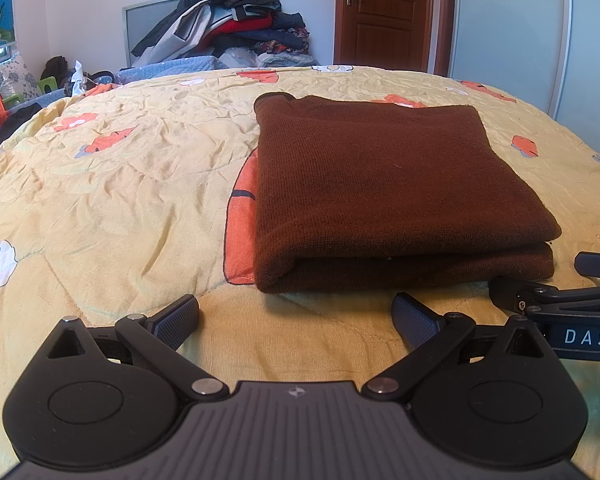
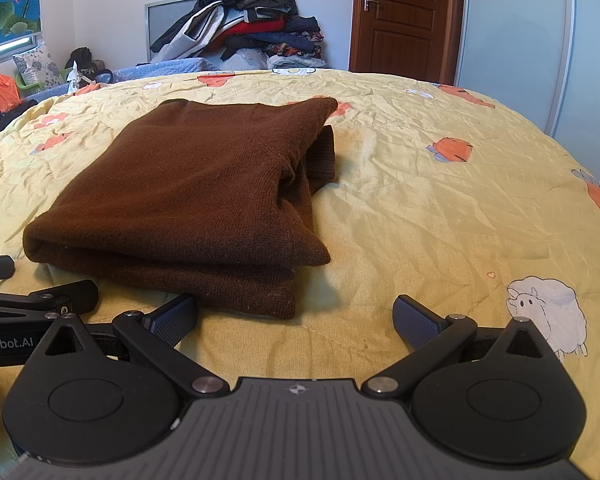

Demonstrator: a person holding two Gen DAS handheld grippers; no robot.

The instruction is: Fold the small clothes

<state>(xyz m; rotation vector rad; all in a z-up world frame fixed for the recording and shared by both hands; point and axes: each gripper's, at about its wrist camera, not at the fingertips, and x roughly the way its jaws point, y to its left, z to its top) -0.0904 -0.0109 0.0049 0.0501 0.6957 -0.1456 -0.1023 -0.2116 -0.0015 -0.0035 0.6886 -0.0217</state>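
A brown sweater [image 1: 396, 196] lies folded into a neat stack on the bed [image 1: 112, 184], so folding looks finished; at six o'clock both the left gripper [image 1: 296, 316] and right gripper [image 2: 296, 316] hover with jaws wide apart, empty.

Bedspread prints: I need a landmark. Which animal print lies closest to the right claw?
The white sheep print, just beside the right claw on the yellow quilted bedspread; the orange prints lie farther off.

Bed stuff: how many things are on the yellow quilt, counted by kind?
Brown sweaters, folded: 1
Grippers, jaws open, holding nothing: 2, the left gripper and the right gripper
Total: 3, all on or just over the quilt
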